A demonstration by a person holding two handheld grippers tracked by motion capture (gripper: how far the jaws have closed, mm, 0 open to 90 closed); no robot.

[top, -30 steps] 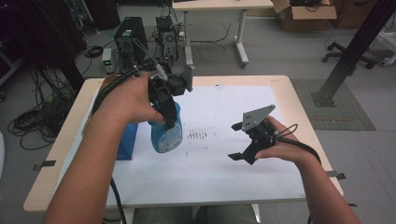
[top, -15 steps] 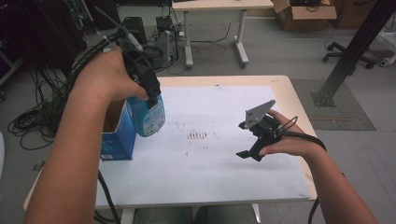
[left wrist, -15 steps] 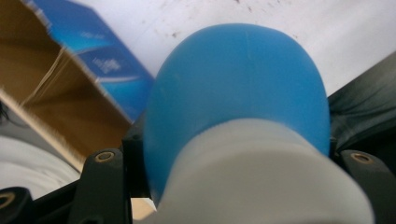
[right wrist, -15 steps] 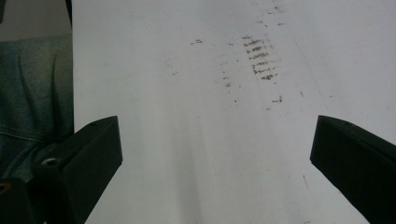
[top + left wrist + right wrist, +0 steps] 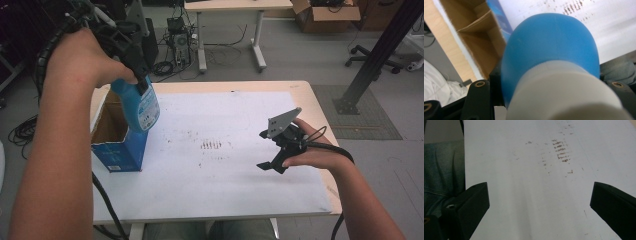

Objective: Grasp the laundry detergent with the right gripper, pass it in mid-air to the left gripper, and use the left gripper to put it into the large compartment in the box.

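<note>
While held: left gripper clenches blue bottle by its neck.
Risk: bottle clips box rim at 9 o'clock.
Right gripper: jaws apart, holding nothing.

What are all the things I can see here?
Bottle: one, blue with a white cap, held in the air over the box.
Box: one, blue outside and brown inside, open, on the table's left edge.
Sheet: one, white with brown marks, covering the table.
Table: one, light wood.
Left claw: one, black, shut on the bottle.
Right claw: one, black, open, just above the sheet.
</note>
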